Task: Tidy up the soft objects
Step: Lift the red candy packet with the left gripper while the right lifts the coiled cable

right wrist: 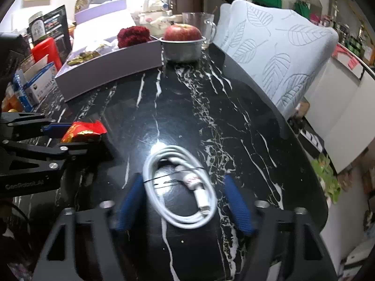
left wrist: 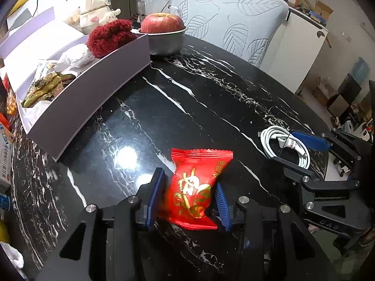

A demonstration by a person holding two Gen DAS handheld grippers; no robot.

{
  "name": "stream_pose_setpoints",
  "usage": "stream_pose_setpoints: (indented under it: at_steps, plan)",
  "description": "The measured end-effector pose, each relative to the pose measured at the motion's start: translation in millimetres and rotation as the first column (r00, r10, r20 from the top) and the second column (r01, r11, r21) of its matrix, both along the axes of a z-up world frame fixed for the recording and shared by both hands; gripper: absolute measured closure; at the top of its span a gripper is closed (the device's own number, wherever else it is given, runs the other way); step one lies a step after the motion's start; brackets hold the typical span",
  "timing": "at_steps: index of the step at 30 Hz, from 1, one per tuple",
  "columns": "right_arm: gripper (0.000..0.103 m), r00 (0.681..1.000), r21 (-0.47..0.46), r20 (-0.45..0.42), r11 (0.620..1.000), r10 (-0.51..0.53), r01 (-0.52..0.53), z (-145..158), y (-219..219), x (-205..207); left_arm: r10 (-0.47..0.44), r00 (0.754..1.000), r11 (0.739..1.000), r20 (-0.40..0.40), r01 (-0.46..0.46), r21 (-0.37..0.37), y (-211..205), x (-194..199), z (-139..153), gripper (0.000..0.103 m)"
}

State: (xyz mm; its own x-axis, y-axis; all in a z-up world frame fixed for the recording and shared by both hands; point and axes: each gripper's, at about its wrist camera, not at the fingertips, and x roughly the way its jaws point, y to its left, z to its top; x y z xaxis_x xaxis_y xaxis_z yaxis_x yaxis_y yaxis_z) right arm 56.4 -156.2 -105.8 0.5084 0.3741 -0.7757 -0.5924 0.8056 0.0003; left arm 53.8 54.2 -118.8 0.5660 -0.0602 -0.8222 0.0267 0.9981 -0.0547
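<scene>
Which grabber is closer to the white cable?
The right one. The right gripper has the coiled white cable lying between its blue fingers, which do not clearly touch it. The left gripper is off to the side, squeezing the red snack packet.

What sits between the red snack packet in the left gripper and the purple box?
Nothing visible. Only bare black marble table lies between the red snack packet, pinched in the left gripper, and the purple box. Its near wall must be cleared.
</scene>
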Motion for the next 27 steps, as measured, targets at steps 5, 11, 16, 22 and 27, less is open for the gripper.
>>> stream_pose_setpoints:
  at_steps: [5, 11, 16, 22, 27]
  plan:
    - [0.048, 1.0, -0.005, 0.003, 1.0, 0.007, -0.007, 0.9, 0.8, 0.1, -0.006, 1.0, 1.0, 0.013, 0.006, 0.022, -2.4, -2.3, 0.5, 0.07]
    - [0.049, 1.0, 0.001, 0.007, 1.0, -0.001, 0.001, 0.5, -0.3, -1.1, -0.006, 1.0, 1.0, 0.007, 0.006, -0.009, -1.8, -4.7, 2.1, 0.071]
    - [0.049, 1.0, 0.022, -0.001, 1.0, -0.011, 0.011, 1.4, -5.8, -2.3, -0.018, 1.0, 0.999, 0.005, 0.018, -0.027, -6.7, -8.3, 2.7, 0.072]
    - [0.049, 0.999, 0.037, -0.006, 0.999, -0.039, 0.039, 4.0, -14.0, -2.4, -0.02, 1.0, 0.999, -0.006, 0.019, -0.045, -10.4, -10.0, 3.4, 0.072]
    - [0.049, 0.999, 0.048, 0.004, 0.998, -0.049, 0.049, 9.1, -20.3, -4.8, -0.01, 1.0, 0.998, 0.001, 0.01, -0.06, -12.1, -16.8, 7.9, 0.072]
